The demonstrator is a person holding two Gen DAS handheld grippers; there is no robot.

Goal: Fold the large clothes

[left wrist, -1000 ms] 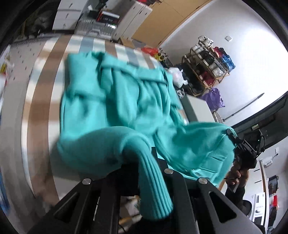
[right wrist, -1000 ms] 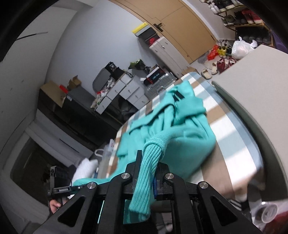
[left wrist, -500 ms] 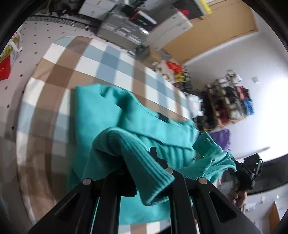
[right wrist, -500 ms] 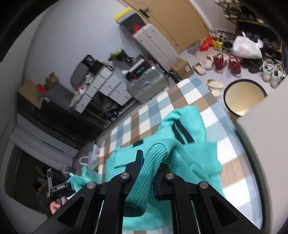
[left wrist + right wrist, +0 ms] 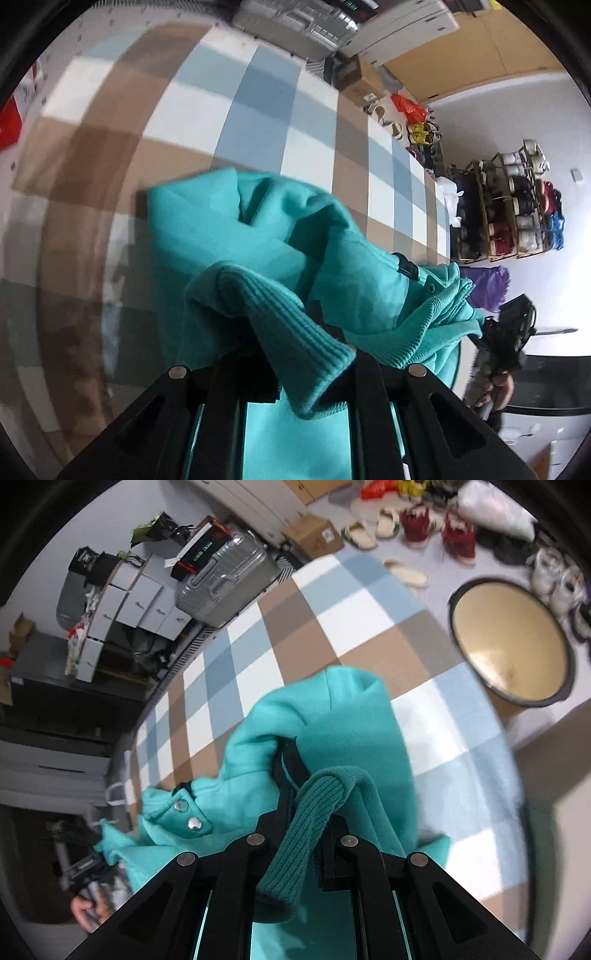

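Note:
A teal garment (image 5: pixel 207 236) lies bunched on a blue, brown and white checked cloth (image 5: pixel 258 92). My left gripper (image 5: pixel 295 339) is shut on a ribbed teal cuff (image 5: pixel 280 317) that drapes over its fingers. In the right wrist view my right gripper (image 5: pixel 314 812) is shut on another ribbed cuff (image 5: pixel 295 842), above the garment's body (image 5: pixel 343 720). A flap with two metal snaps (image 5: pixel 188 814) hangs to the left. Each view shows the other gripper in a person's hand: the right one (image 5: pixel 509 332), the left one (image 5: pixel 81 867).
A round black-rimmed basin (image 5: pixel 509 642) stands on the floor beyond the checked cloth (image 5: pixel 240 657). A silver suitcase (image 5: pixel 221 576), white boxes and loose shoes (image 5: pixel 436 528) lie past its far edge. A shoe rack (image 5: pixel 509 206) stands by the wall.
Both grippers have travelled over the checked cloth and sunk, carrying the ribbed cuffs with them. The garment, spread wide a second ago, now lies doubled over and bunched.

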